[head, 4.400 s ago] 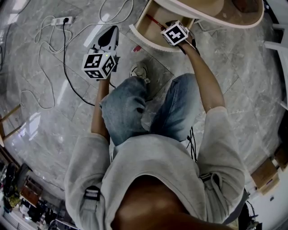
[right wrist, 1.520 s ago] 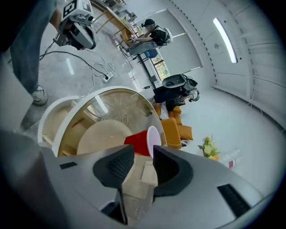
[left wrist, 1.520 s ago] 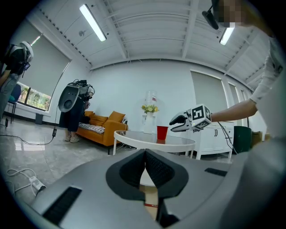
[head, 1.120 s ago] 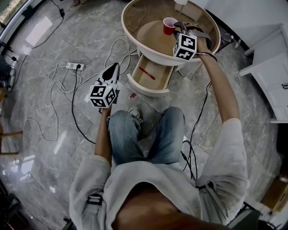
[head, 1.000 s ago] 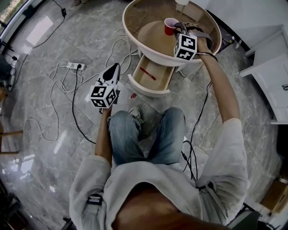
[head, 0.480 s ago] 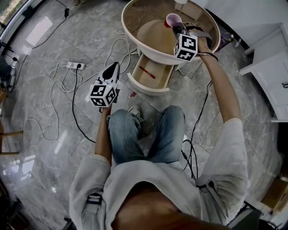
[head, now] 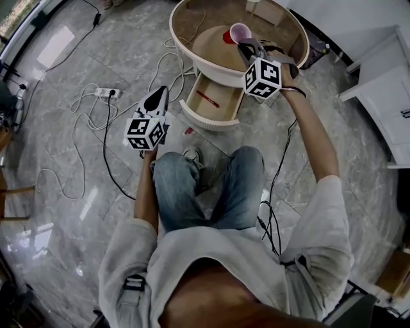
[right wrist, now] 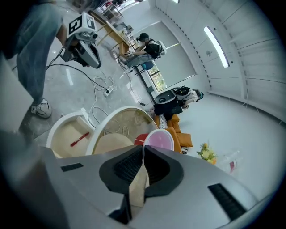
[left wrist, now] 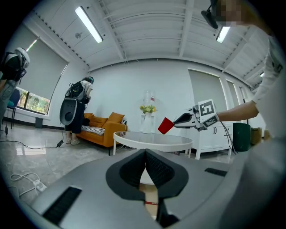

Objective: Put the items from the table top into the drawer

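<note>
The red plastic cup [head: 238, 32] hangs in the air just above the round white-rimmed bench [head: 198, 19], tipped over so its pale inside faces up and towards the person. The right tongs [head: 246, 48] are all but shut, pinching one side of the cup's rim. From above, the tongs' body covers the exact spot where the pads bite. The right gripper view shows only the cup's mouth beyond the pads, with its base out of sight. The bench's far edge is cut off at the top of the head view.

Below the bench's near edge the single curved white drawer [head: 221, 106] stands pulled open. One thin red stick [head: 206, 98] lies inside it, too small to say what it is.

A second ago the cup stood upright on the bench with the right tongs open wide around it. Since then they have closed on it, lifted it clear and tilted it. The left tongs [head: 157, 97] have barely shifted. They sit out over the floor to the left of the drawer, pads pressed together with nothing between them.

That makes one cup, one drawer, one red stick and two tongs. One white power strip [head: 104, 93] lies on the grey marble floor [head: 57, 192].
</note>
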A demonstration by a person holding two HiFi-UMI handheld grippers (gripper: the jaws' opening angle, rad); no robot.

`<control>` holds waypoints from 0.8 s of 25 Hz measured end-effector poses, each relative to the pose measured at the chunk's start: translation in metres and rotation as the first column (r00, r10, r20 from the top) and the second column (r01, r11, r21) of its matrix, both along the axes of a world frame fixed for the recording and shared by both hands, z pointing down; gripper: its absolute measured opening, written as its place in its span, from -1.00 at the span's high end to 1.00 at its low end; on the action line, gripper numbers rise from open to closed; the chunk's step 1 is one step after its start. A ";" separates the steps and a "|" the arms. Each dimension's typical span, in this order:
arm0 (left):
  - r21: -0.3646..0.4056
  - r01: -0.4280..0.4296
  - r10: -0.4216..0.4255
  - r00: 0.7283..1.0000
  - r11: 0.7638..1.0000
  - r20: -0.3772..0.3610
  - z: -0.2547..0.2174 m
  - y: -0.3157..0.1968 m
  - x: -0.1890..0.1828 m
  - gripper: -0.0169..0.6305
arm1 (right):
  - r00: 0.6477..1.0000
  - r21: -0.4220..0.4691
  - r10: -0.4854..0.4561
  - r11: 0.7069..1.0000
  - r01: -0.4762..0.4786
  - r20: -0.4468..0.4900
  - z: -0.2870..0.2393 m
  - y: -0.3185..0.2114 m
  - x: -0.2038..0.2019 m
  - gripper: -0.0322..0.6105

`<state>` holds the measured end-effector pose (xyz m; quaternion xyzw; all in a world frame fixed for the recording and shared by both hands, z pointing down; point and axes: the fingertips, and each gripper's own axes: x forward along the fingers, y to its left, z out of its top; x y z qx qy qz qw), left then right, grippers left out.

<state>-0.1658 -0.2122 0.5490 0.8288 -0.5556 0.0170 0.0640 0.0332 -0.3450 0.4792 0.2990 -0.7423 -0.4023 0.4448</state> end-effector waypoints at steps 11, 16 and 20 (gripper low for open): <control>-0.004 -0.017 0.017 1.000 1.000 0.022 0.000 0.010 0.009 0.90 | 0.902 -0.117 -0.043 0.988 0.103 0.429 -0.007 0.103 -0.012 0.79; -0.016 -0.021 0.022 0.999 1.000 0.026 0.005 0.012 0.012 0.90 | 0.817 -0.149 -0.023 0.980 0.133 0.576 -0.004 0.137 -0.011 0.79; -0.025 -0.031 0.032 0.999 0.999 0.032 0.011 0.012 0.017 0.90 | 0.797 -0.171 -0.021 0.973 0.156 0.604 0.010 0.157 -0.012 0.79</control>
